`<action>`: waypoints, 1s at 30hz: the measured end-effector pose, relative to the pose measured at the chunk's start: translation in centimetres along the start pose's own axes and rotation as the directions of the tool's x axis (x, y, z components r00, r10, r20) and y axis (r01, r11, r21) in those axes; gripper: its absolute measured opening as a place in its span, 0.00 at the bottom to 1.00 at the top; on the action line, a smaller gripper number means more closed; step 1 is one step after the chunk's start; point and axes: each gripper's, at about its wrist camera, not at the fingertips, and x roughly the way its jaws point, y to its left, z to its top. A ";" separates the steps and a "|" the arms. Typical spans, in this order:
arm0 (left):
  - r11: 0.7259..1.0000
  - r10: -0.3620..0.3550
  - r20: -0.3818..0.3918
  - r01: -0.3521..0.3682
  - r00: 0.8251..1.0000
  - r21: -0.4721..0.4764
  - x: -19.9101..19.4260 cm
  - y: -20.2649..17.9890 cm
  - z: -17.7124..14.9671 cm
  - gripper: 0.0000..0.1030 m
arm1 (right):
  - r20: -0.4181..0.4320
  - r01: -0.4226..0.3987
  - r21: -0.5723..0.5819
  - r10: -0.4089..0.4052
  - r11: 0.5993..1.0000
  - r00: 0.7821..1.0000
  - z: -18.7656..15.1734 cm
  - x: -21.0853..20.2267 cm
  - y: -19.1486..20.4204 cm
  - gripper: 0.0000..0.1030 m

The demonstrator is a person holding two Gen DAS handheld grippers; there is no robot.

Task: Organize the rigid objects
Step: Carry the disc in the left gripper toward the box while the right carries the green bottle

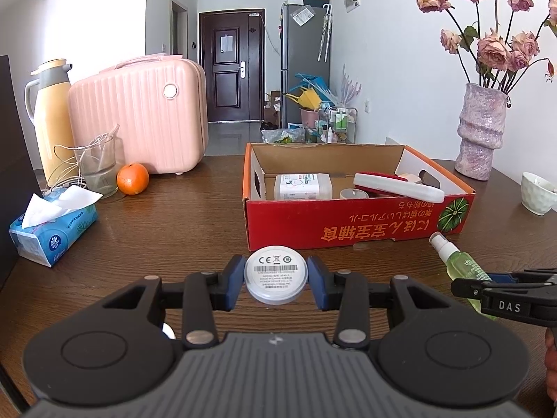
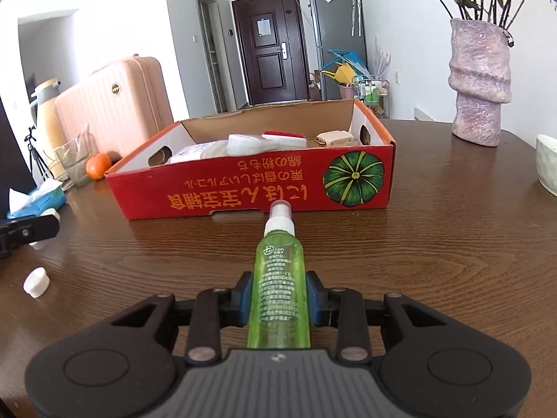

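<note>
My left gripper (image 1: 275, 280) is shut on a round white disc (image 1: 275, 274) with a printed label, held just before the red cardboard box (image 1: 348, 223). My right gripper (image 2: 278, 296) is shut on a green spray bottle (image 2: 278, 289), whose white nozzle points at the box (image 2: 243, 191). The same bottle (image 1: 463, 264) shows at the right of the left wrist view, with the right gripper's finger (image 1: 470, 287) beside it. Inside the box lie a white packet (image 1: 303, 186), a red and white flat tool (image 1: 397, 184) and a small round tin (image 1: 353, 194).
On the brown wooden table (image 1: 174, 223) stand a pink case (image 1: 139, 118), a thermos (image 1: 52, 118), a glass jug (image 1: 97, 163), an orange (image 1: 132, 178), a tissue pack (image 1: 52, 226), a vase of roses (image 1: 482, 129) and a white cup (image 1: 538, 193). A white cap (image 2: 36, 282) lies at the left.
</note>
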 end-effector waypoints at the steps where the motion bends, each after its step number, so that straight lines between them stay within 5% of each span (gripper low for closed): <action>1: 1.000 0.000 0.002 0.000 1.000 0.000 -0.1 0.0 0.0 0.39 | 0.006 -0.002 0.002 0.002 1.000 1.000 -0.1 -0.3 0.1 0.29; 30: 1.000 0.000 0.043 0.001 0.999 -0.022 -1.6 -1.2 1.6 0.39 | 0.191 -0.041 -0.007 0.042 0.999 0.981 1.0 -6.2 1.9 0.29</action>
